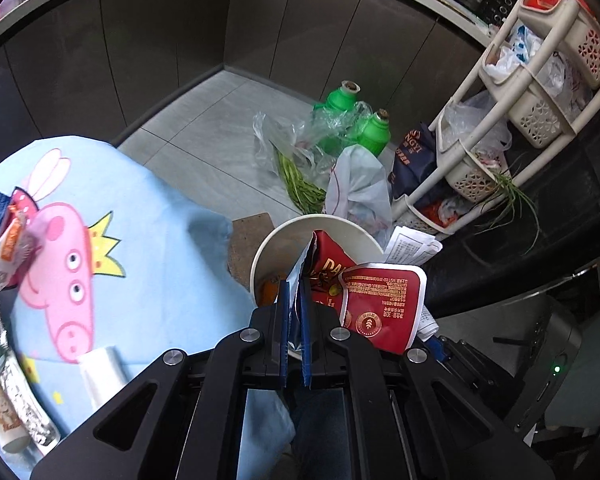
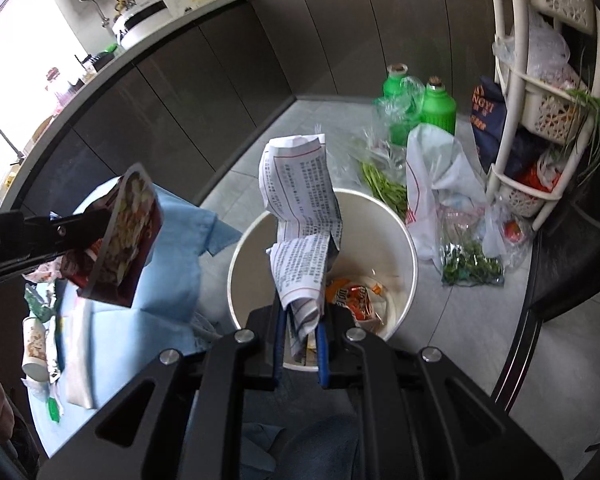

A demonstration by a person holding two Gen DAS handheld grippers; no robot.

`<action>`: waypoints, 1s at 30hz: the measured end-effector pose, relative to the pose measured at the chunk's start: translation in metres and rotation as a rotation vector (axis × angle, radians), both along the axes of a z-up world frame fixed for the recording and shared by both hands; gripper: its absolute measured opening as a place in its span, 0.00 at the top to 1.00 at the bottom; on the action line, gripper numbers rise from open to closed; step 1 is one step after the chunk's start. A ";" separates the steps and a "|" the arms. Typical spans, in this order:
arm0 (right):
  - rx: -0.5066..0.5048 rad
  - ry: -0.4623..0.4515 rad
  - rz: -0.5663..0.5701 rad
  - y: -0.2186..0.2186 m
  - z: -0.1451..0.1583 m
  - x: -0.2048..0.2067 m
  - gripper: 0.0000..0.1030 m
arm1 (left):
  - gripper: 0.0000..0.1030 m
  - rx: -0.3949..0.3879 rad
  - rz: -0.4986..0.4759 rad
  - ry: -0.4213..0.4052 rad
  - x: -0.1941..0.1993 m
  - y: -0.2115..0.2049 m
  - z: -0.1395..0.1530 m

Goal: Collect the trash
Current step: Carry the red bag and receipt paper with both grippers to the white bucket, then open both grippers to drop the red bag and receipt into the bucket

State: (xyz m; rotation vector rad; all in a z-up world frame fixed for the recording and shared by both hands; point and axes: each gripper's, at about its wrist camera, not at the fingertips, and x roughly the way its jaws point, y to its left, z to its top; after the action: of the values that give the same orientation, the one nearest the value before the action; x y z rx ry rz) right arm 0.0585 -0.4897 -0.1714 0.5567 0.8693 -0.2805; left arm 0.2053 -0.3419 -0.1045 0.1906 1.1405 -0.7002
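My left gripper [image 1: 296, 292] is shut on a red snack wrapper [image 1: 380, 304] and holds it over the rim of the white trash bin [image 1: 268, 248]. From the right wrist view the left gripper [image 2: 96, 236] comes in at the left with the wrapper [image 2: 128, 236] beside the bin. My right gripper [image 2: 302, 316] is shut on a crumpled printed paper [image 2: 300, 208] and holds it above the open bin [image 2: 404, 272]. Orange wrappers [image 2: 356, 296] lie at the bin's bottom. The paper's edge shows in the left wrist view [image 1: 414, 246].
A round table with a blue Peppa Pig cloth [image 1: 112, 248] holds more wrappers [image 1: 8, 248] and a tube [image 1: 0, 412]. On the floor lie green bottles [image 2: 436, 108], plastic bags [image 2: 436, 184] and greens [image 2: 384, 188]. A white basket rack [image 2: 540, 120] stands right; dark cabinets [image 1: 300, 24] behind.
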 end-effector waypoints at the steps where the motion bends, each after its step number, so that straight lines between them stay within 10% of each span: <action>1: 0.003 0.005 0.000 -0.002 -0.005 0.002 0.87 | 0.96 0.005 -0.004 0.006 0.003 -0.005 -0.007; 18: -0.005 0.073 0.052 -0.017 -0.061 0.034 0.73 | 0.93 0.089 -0.036 0.037 0.021 -0.043 -0.063; 21: -0.054 0.052 0.082 -0.012 -0.059 0.032 0.34 | 0.69 0.076 -0.019 0.012 0.023 -0.042 -0.059; 26: -0.100 0.015 0.124 -0.010 -0.052 0.027 0.06 | 0.20 0.035 0.029 -0.039 0.025 -0.036 -0.047; 30: -0.104 0.018 0.124 -0.012 -0.049 0.026 0.04 | 0.09 0.025 0.062 -0.086 0.023 -0.034 -0.040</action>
State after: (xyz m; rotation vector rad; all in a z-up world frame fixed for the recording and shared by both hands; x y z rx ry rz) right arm 0.0845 -0.5018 -0.2203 0.4025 0.8974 -0.2171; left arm 0.2286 -0.3755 -0.1440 0.2035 1.0691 -0.6171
